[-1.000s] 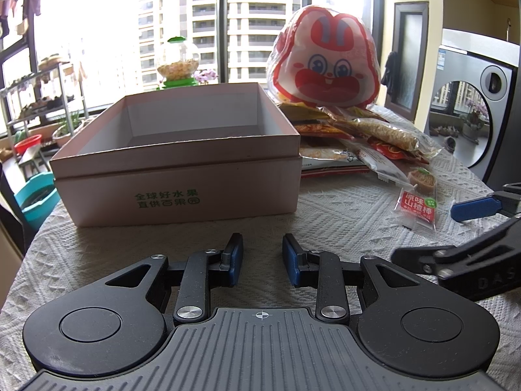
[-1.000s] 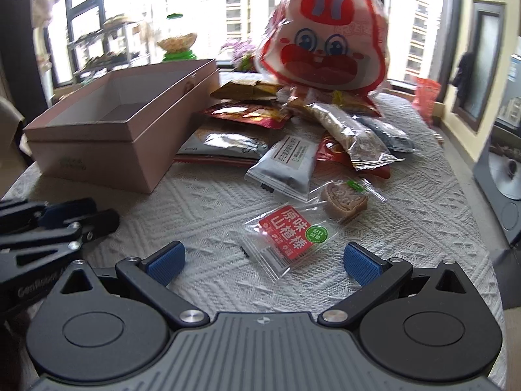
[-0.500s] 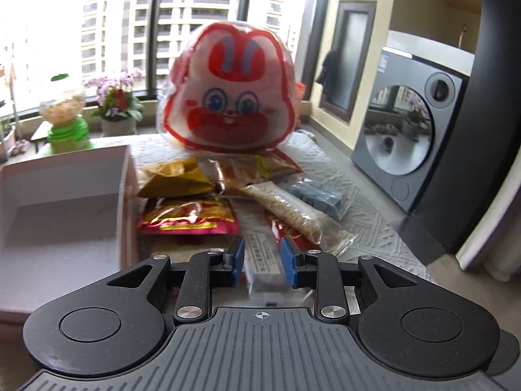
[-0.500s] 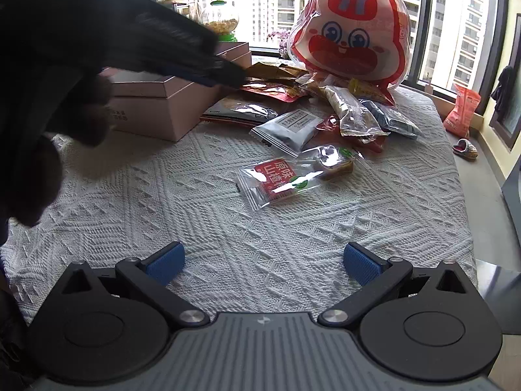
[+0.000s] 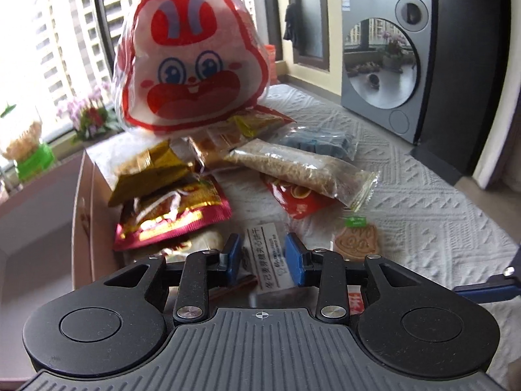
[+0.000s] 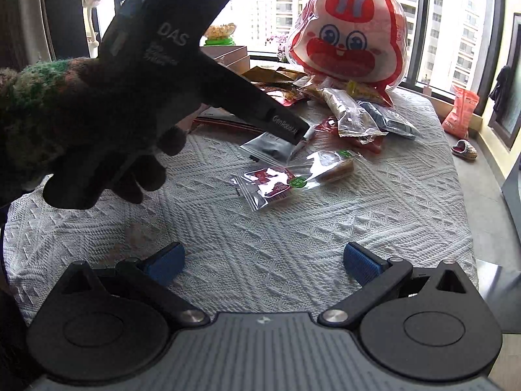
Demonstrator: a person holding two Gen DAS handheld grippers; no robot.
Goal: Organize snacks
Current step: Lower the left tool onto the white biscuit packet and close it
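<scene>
While my left gripper (image 5: 263,256) hangs low over the snack pile, its blue pads stand a narrow gap apart with the grey-white sachet (image 5: 267,260) lying between them; whether the pads actually touch the wrapper I cannot tell; from the right wrist view the tool's black nose (image 6: 286,127) sits right at that sachet's (image 6: 268,145) far edge. My right gripper (image 6: 263,262) is spread wide and holds nothing; it hovers above the white knitted tablecloth (image 6: 374,215), well back from the snacks. Nearest to it lie a clear packet with a red label (image 6: 267,187) and, touching it, a wrapped brown biscuit (image 6: 333,166). Behind them the heap carries a long clear bag of grain bars (image 5: 306,166), a red-and-gold packet (image 5: 172,215), a yellow-brown packet (image 5: 149,171) and a dark blue pack (image 5: 320,141); the big rabbit-face bag (image 5: 192,65) stands upright at the back. The pink box (image 5: 42,228) sits open just left of the pile.
</scene>
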